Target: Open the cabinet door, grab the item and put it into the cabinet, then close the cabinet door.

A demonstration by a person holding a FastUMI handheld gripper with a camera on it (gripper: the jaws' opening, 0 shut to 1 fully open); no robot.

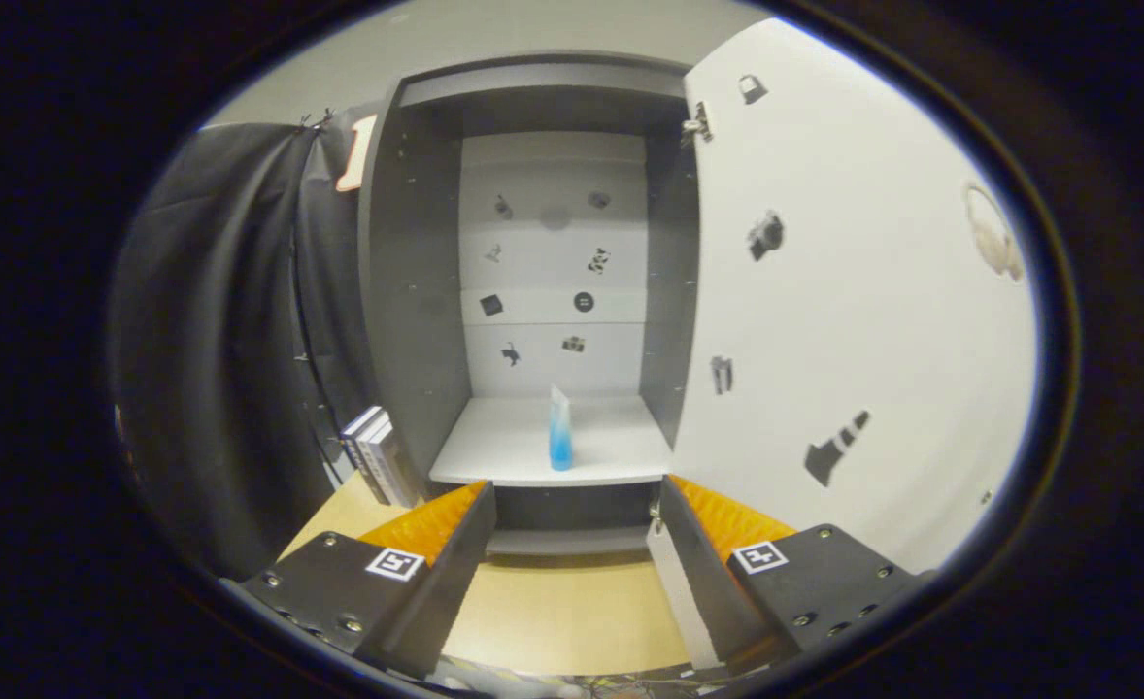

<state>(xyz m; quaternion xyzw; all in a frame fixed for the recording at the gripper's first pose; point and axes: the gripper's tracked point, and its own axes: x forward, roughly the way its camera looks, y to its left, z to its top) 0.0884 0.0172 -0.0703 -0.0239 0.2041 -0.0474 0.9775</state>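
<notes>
The cabinet (533, 243) stands open ahead of the spread, empty jaws, its door (854, 291) swung wide to the right. A blue bottle (560, 432) stands upright near the shelf's (494, 447) front edge, with bare shelf either side. Books (378, 451) lean against the cabinet's left outer wall. The worktop (562, 612) between is clear.

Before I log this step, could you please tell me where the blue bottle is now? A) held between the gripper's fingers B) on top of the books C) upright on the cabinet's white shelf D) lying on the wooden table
C: the blue bottle stands upright on the white shelf inside the open cabinet, beyond the open, empty gripper.
</notes>
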